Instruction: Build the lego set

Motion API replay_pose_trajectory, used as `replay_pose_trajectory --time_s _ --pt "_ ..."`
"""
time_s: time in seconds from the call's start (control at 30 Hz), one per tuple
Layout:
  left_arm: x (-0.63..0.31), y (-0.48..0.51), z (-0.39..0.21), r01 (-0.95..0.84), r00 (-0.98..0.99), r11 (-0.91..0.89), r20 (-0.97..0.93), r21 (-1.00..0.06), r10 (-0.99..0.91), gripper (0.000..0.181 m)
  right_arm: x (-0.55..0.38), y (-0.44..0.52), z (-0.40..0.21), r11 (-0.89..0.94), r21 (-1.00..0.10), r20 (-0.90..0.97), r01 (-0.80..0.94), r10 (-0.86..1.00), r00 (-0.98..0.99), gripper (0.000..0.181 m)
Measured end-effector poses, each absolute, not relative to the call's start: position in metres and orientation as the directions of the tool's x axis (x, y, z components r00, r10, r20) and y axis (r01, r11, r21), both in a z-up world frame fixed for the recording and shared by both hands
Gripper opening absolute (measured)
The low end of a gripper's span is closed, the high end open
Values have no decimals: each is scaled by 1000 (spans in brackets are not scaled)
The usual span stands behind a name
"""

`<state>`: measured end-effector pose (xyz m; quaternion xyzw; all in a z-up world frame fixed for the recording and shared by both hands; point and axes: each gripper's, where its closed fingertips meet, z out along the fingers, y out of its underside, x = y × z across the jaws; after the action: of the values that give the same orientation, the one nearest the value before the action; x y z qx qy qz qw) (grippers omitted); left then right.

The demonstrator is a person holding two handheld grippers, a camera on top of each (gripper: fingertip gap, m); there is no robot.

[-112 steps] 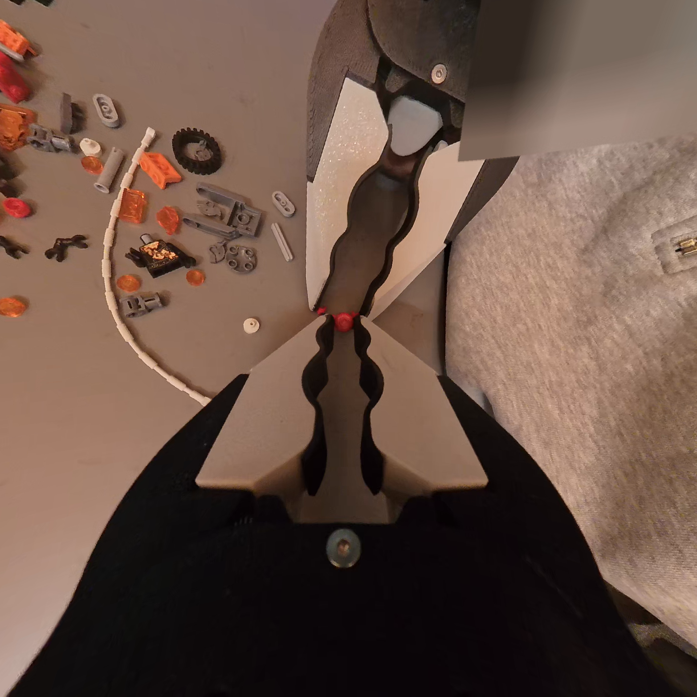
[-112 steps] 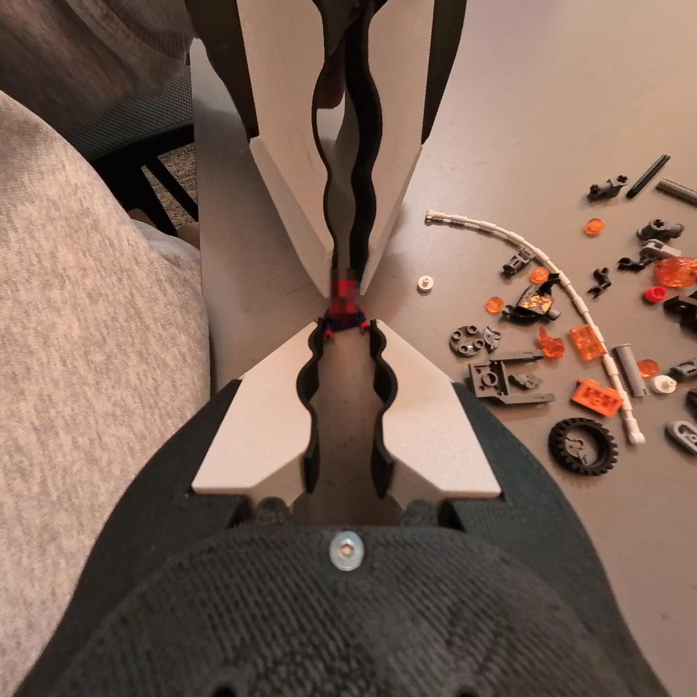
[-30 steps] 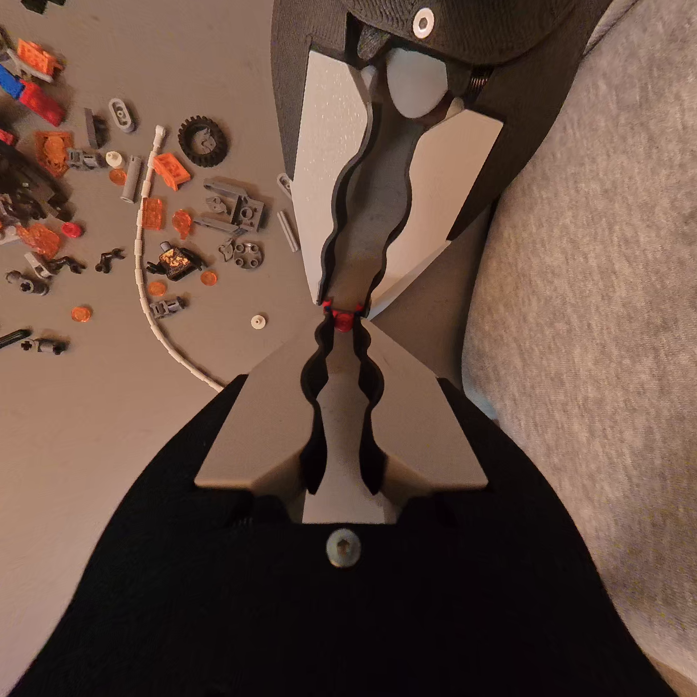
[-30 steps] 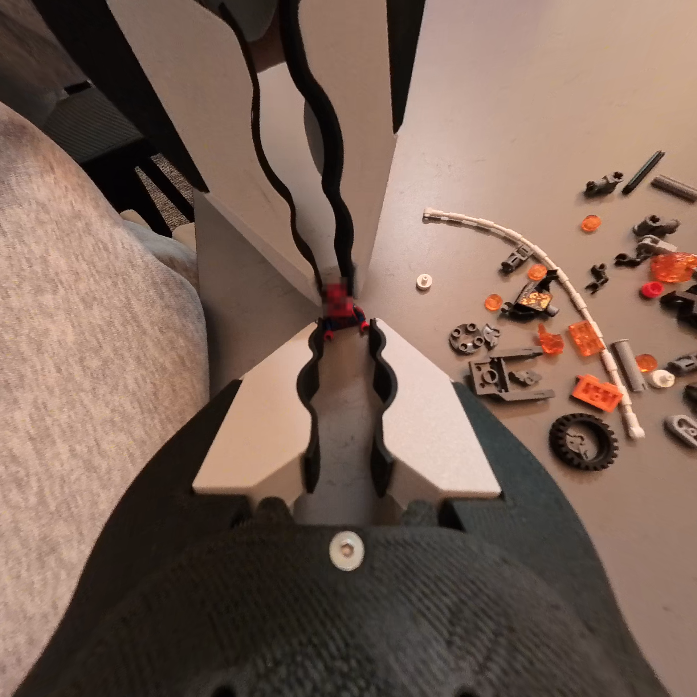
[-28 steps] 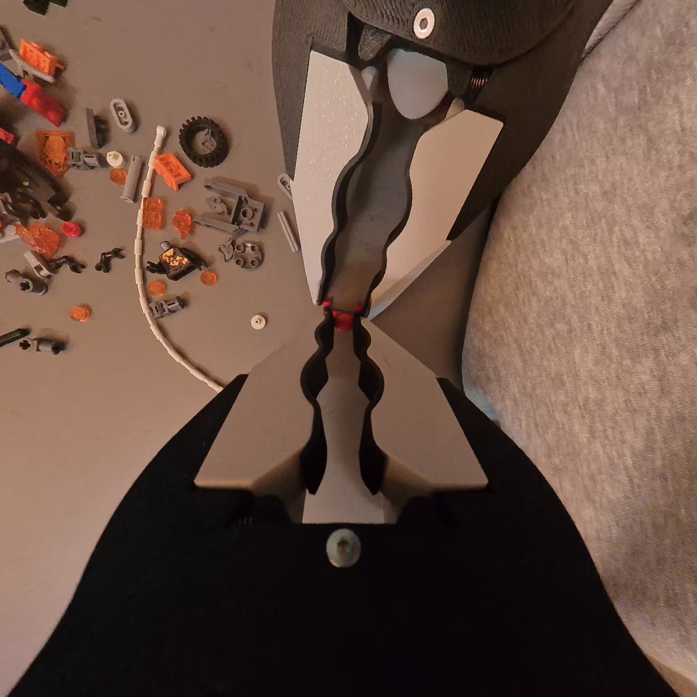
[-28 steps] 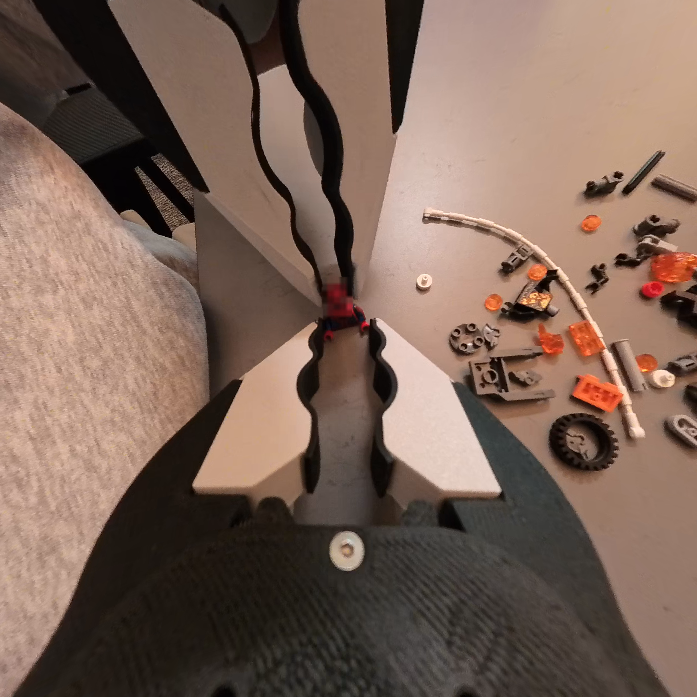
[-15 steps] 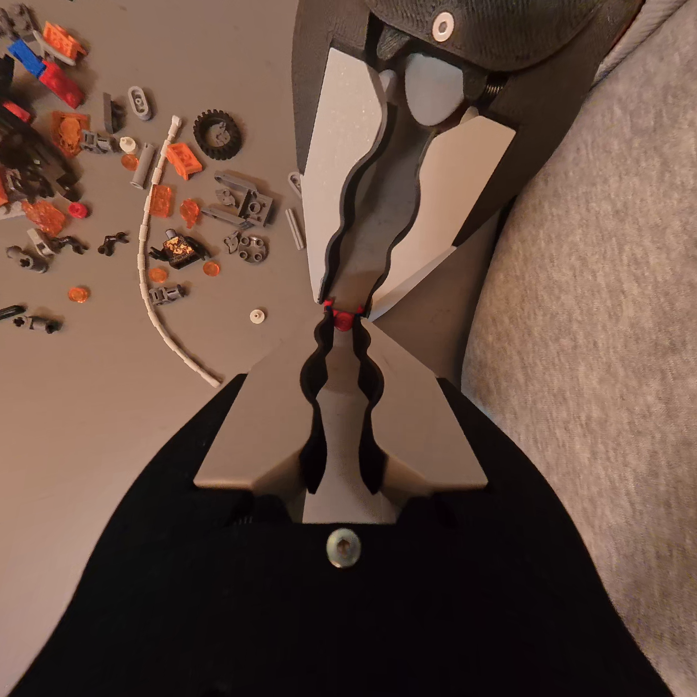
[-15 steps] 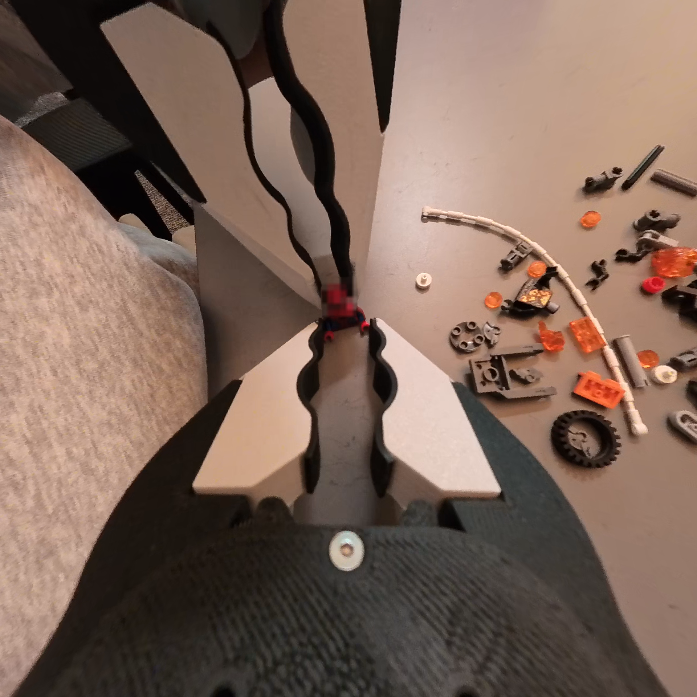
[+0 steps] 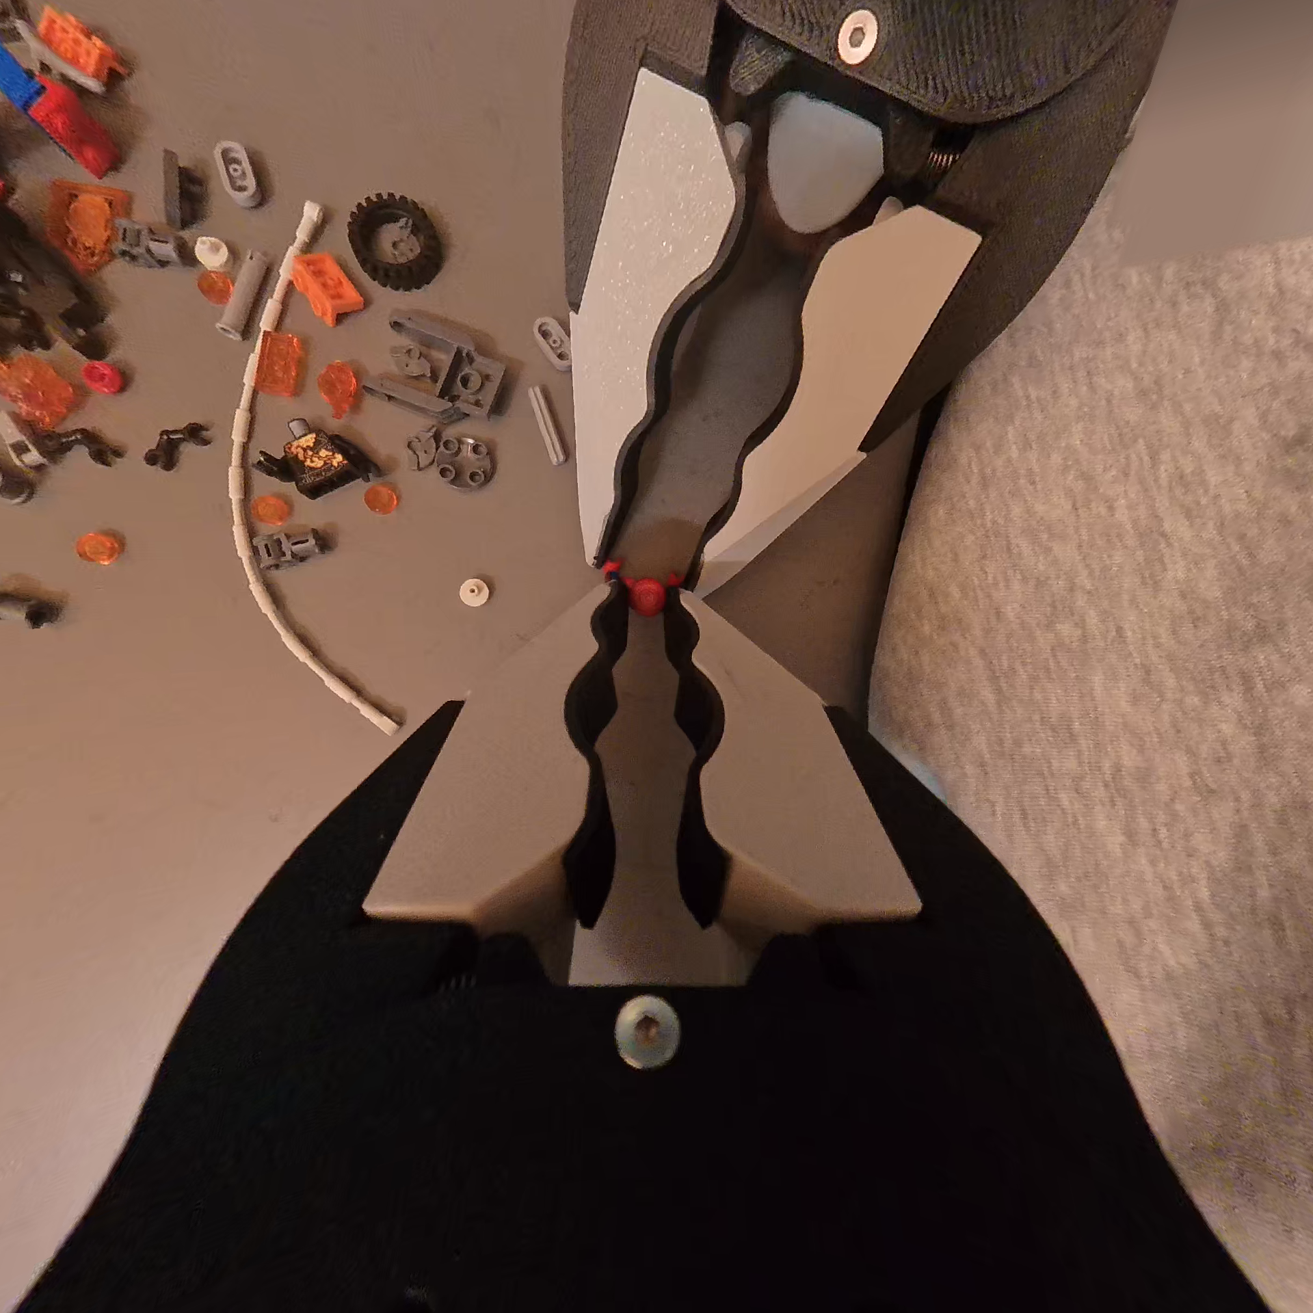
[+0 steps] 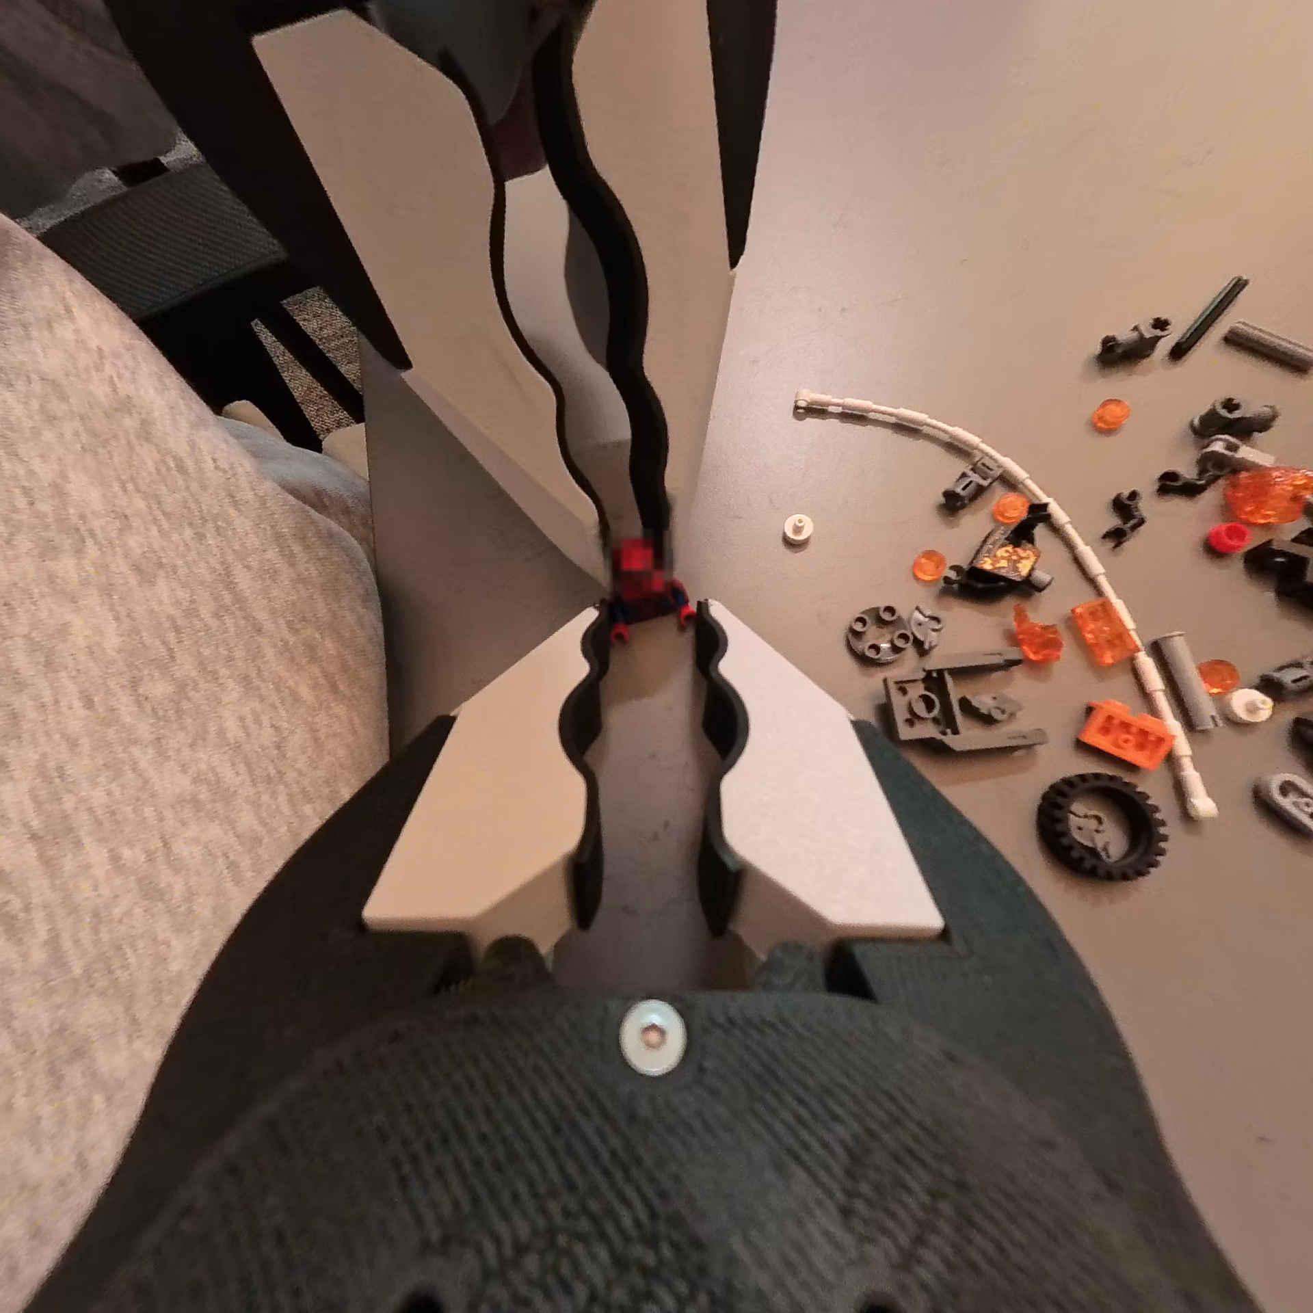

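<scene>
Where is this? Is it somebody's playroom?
Probably an ordinary room at home or an office, not surely a playroom: loose Lego pieces like a black tyre lie on a plain tabletop, and a dark chair stands beside it.

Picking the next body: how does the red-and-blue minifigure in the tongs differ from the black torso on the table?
The red-and-blue minifigure is pinched between left tongs and right tongs, off the table; the black torso lies loose on it. The minifigure has a red head; the black torso shows a bare grey neck peg. Both have arms.
</scene>
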<state>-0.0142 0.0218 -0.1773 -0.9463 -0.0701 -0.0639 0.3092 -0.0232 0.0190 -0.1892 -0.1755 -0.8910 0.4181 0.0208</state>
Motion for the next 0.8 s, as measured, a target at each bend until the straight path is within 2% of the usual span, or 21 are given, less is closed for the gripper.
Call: replay_pose_trajectory --time_s 0.17,0.27,0.53,0.8 --pt "-15 23 -177 151 985 -803 152 -576 77 10 -24 19 -189 588 -754 -105 293 333 -937 23" --pt "-12 24 -178 153 985 -815 157 -559 78 22 -24 19 -189 586 -754 -108 297 336 -936 23" --pt "-18 22 -171 129 990 -807 120 -576 72 10 -24 19 -190 588 -754 -103 294 336 -936 23" --pt "-17 21 -173 73 993 -842 113 -535 14 9 -25 19 -190 590 -753 -99 291 336 -937 23"
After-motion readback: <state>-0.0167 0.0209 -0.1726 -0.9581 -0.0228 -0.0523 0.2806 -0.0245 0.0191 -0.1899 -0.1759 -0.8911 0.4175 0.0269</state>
